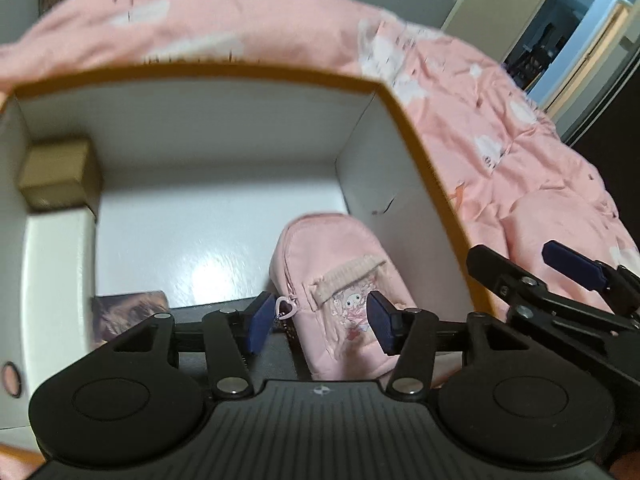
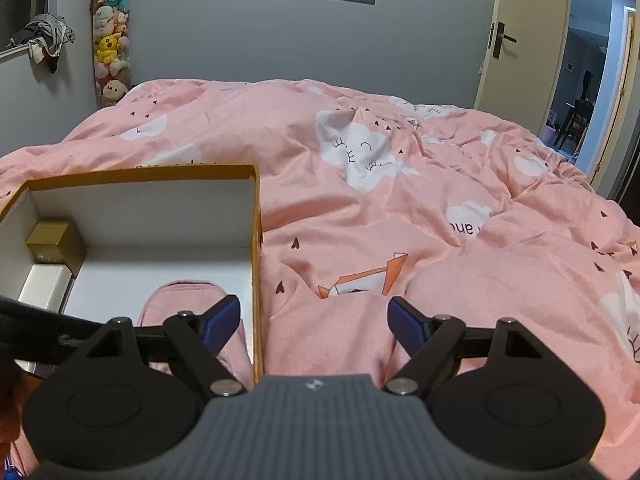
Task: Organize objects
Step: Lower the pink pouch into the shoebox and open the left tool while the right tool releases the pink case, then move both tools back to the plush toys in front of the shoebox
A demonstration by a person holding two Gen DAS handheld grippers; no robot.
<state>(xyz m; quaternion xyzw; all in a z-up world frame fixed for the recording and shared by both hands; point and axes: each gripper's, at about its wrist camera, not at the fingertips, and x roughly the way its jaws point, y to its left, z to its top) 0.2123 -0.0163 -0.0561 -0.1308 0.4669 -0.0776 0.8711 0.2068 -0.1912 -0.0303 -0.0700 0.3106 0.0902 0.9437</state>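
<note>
A column of plush toys [image 2: 110,38] hangs beside the open door [image 2: 524,40].

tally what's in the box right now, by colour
Pink: 1, the pink fabric mini backpack pouch
Gold: 1, the small gold cardboard box
White: 1, the glossy white rectangular box
Dark: 1, the dark printed flat card, partly hidden
Total: 4 in the orange-rimmed cardboard box
</note>
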